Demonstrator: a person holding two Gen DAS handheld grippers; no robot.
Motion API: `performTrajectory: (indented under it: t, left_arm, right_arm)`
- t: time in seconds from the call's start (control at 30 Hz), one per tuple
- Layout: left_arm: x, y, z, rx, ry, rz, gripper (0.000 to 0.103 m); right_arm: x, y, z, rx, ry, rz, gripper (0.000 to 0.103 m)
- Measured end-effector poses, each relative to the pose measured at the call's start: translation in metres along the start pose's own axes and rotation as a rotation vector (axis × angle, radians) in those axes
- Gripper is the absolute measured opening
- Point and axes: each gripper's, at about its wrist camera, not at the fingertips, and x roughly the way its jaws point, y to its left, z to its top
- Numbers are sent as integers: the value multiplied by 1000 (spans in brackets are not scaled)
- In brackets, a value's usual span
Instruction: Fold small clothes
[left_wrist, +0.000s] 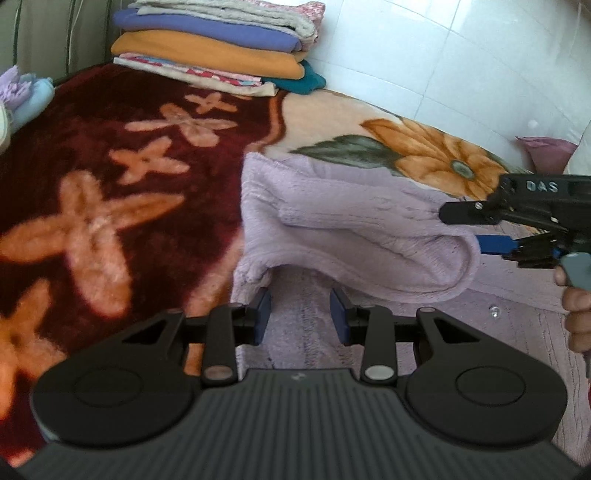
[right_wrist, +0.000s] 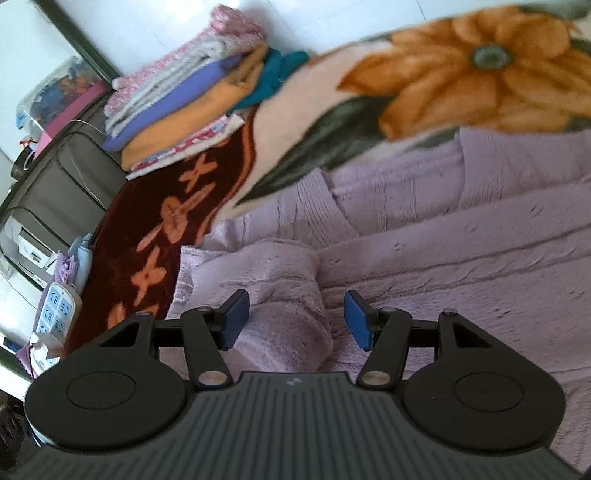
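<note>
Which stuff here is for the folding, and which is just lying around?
For the folding:
purple garment
left gripper, open
right gripper, open
stack of folded clothes

Just lying around:
flowered blanket
power strip
suitcase
plastic box

The lilac garment (left_wrist: 354, 229) is soft, fuzzy ribbed fleece, the blanket (left_wrist: 110, 206) beneath it thick plush pile, the folded stack (left_wrist: 218, 48) smooth matt cloth with one nubbly top layer, and the floor tiles (left_wrist: 443, 55) glossy white.
</note>
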Motion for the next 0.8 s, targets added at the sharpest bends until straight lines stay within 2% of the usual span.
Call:
performTrajectory:
  t: [0.07, 0.13, 0.27, 0.37, 0.43, 0.5, 0.53, 0.6, 0.63, 0.7, 0.73, 0.8]
  left_arm:
    - [1, 3, -1, -9, 0, -5, 38]
    - [2, 5, -2, -18, -1, -11, 38]
    - [2, 7, -3, -34, -4, -20, 38]
    - [2, 10, -3, -41, -2, -29, 38]
    - [3, 12, -4, -46, 2, -33, 37]
    - [5, 12, -4, -51, 5, -32, 37]
    - [6, 12, -5, -56, 5, -30, 37]
    - [5, 10, -5, -56, 4, -24, 37]
    - [5, 9, -5, -50, 5, -22, 37]
    - [5, 9, -4, -42, 7, -20, 38]
    - [5, 8, -4, -40, 8, -19, 38]
    - [5, 9, -4, -41, 11, -19, 38]
  right_arm:
    - [8, 4, -1, -20, 18, 2, 17]
    - [5, 17, -1, -92, -26, -10, 12]
    - [-30, 43, -10, -269, -244, -50, 11]
    - [-39, 41, -24, -319, -335, -119, 11]
    - [-30, 27, -30, -293, -299, -180, 12]
    - [-13, 6, -32, -218, -201, -209, 12]
    - [-10, -4, -35, -190, -179, -198, 13]
    - [-15, -13, -37, -172, -188, -158, 16]
    - [-19, -13, -37, -166, -185, -152, 19]
    - [-29, -4, -36, -181, -200, -178, 34]
    - [-34, 3, -37, -219, -221, -197, 36]
    - [-40, 22, -41, -318, -257, -207, 47]
